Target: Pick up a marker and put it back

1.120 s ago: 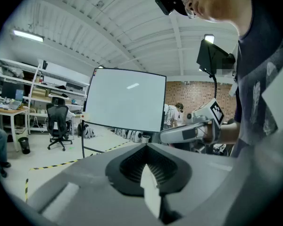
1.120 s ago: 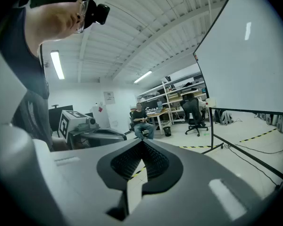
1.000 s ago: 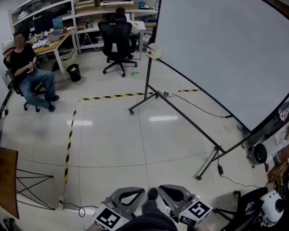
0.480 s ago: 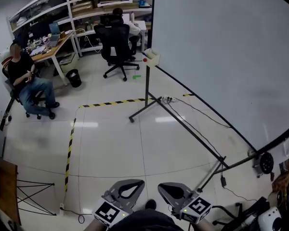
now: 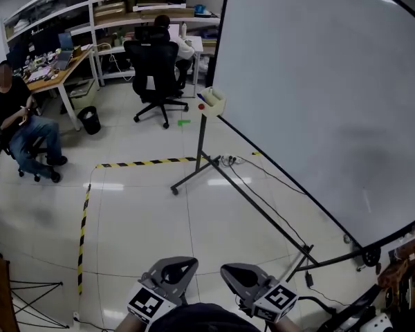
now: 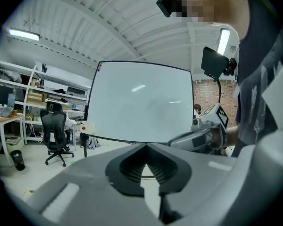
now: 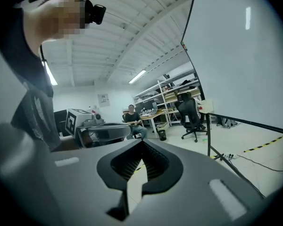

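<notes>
White tray (image 5: 211, 101) at the whiteboard (image 5: 318, 81) corner sits well ahead (no marker picked up yet), with the left tool (image 5: 171, 268) and right tool (image 5: 238, 274) both closed and empty.

Black office chair (image 5: 154, 71) by shelves (image 5: 124, 9); bin (image 5: 88, 120) near desk (image 5: 55, 75).

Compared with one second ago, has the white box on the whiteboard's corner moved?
No. The white box sits at the same lower corner of the whiteboard, atop the same post; only the viewpoint has come nearer.
</notes>
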